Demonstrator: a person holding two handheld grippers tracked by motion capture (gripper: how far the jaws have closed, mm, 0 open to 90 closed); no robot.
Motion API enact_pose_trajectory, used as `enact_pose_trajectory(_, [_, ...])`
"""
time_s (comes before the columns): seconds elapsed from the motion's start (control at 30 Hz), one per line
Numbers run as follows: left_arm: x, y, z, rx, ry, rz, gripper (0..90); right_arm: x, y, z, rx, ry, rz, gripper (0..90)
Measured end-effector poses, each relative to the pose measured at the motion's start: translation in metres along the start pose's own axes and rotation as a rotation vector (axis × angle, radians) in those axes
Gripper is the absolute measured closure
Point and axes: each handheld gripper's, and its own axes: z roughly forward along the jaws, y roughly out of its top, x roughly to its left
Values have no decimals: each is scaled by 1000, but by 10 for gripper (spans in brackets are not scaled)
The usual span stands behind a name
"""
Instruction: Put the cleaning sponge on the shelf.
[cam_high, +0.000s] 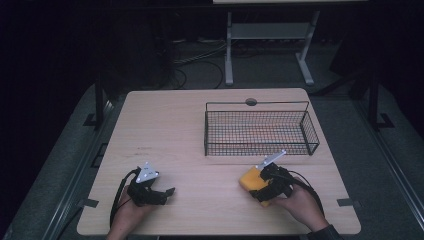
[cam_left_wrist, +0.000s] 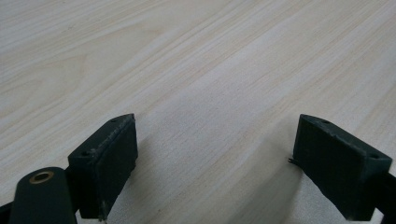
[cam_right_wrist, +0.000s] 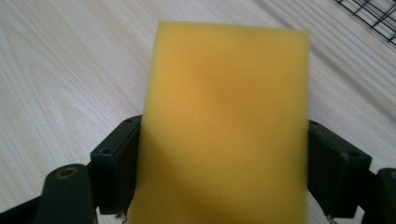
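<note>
Yellow sponge (cam_right_wrist: 224, 126) sits clamped across its width between my right gripper (cam_right_wrist: 224, 182) pads, jaws wide because the block is wide, held off the table (cam_high: 190, 125) near its front edge so I can carry it to the wire basket (cam_high: 260, 131) just beyond; my left gripper (cam_left_wrist: 215, 163) rests open and empty near the front left corner, out of the way
</note>
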Motion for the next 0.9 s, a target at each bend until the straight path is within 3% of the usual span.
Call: enact_pose_trajectory(0.9, [0, 0, 0, -2, 0, -3, 131, -9, 8, -26, -28, -3, 6, 219])
